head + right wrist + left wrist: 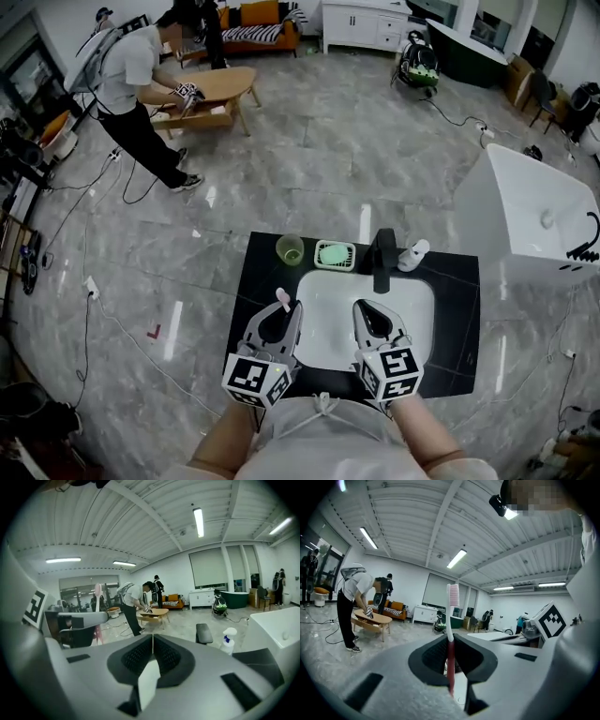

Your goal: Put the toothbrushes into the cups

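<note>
**Head view.** Black desk with a white sink basin set into it. Along its far edge, left to right:
- green cup, upright
- green soap dish
- black faucet
- white spray bottle, lying on its side

Left gripper is over the desk at the basin's left rim, with the pink toothbrush projecting from its tip, near the cup but apart from it. Right gripper is over the basin, just beside the left one. White bathtub stands at right. A person bends over a wooden coffee table far off.

**Left gripper view.** The jaws pinch the toothbrush by its handle. It stands upright, with the bristle head above the jaw tips. The right gripper's marker cube shows at right.

**Right gripper view.** The jaws are pressed together with nothing between them. The left gripper shows at left with the toothbrush head above it. The faucet and spray bottle lie ahead at right, with the bathtub beyond.
</note>
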Demonstrator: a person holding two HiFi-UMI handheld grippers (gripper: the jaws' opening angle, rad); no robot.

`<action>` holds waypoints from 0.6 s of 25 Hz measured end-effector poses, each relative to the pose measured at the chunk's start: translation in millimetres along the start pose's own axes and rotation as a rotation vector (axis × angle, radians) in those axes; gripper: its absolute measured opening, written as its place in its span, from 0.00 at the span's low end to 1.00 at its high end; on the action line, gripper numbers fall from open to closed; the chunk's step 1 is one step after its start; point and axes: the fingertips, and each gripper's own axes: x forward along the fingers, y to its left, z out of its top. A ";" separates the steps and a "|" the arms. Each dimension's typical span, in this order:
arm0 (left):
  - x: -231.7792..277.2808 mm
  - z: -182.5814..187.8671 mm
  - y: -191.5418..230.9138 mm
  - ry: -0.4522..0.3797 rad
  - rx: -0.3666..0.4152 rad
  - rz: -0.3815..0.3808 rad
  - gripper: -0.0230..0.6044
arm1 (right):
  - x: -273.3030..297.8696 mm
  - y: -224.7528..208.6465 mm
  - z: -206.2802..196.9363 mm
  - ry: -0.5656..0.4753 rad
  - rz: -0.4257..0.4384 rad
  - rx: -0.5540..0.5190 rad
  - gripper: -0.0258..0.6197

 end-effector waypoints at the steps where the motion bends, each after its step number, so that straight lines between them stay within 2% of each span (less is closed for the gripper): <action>1: 1.9 -0.6 1.2 -0.003 -0.003 0.018 0.10 | 3.4 -1.3 -0.2 0.007 0.018 -0.004 0.08; 8: 18.6 5.0 27.0 -0.041 -0.011 0.081 0.10 | 31.3 -1.2 3.4 0.037 0.079 -0.005 0.08; 15: 46.3 16.2 75.2 -0.110 -0.010 0.095 0.10 | 61.7 2.4 5.3 0.050 0.071 0.000 0.08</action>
